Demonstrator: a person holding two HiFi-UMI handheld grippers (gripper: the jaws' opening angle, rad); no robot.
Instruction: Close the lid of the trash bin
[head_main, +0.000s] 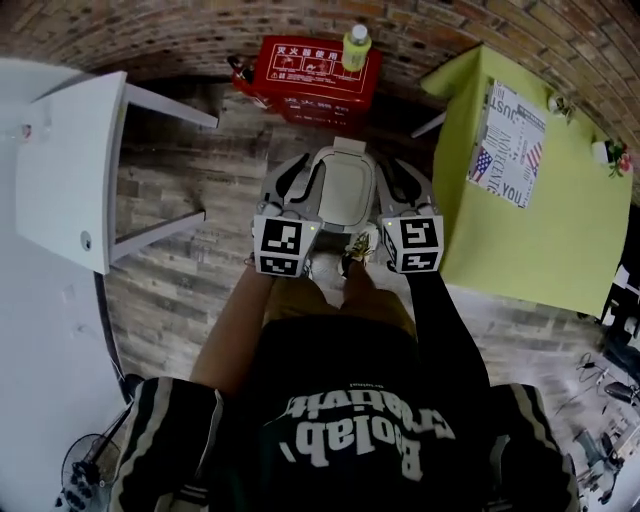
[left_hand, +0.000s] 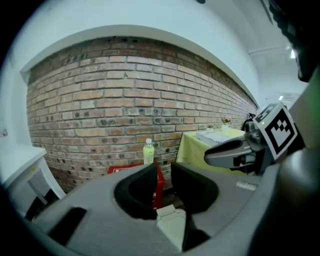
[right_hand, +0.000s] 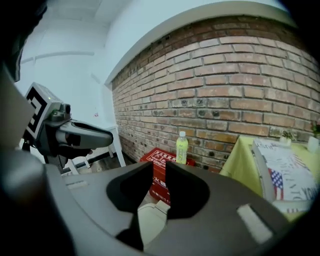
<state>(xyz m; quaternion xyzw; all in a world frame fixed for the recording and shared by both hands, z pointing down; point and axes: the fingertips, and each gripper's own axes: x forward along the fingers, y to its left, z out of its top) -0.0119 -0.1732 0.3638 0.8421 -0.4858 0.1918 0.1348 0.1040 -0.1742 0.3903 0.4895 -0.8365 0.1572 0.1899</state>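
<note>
The person is standing over a cream trash bin that is sitting on the wooden floor, just in front of their feet. From the head view its lid is lying flat on top of the bin. The left gripper and the right gripper are hanging side by side above the bin, one on each side of it, both pointing forward and slightly down.

In the left gripper view, the dark fingers are standing a little apart with a narrow gap between them, gripping nothing; the bin is showing below through that gap. In the right gripper view, the fingers are likewise parted by a thin gap and holding nothing, with the bin visible beneath them.

Beyond the bin, a red box is resting against the brick wall, and a yellow-green bottle is standing upright on it. On the right, a bench draped in a yellow-green cloth is carrying a printed magazine. On the left a white table is standing.
</note>
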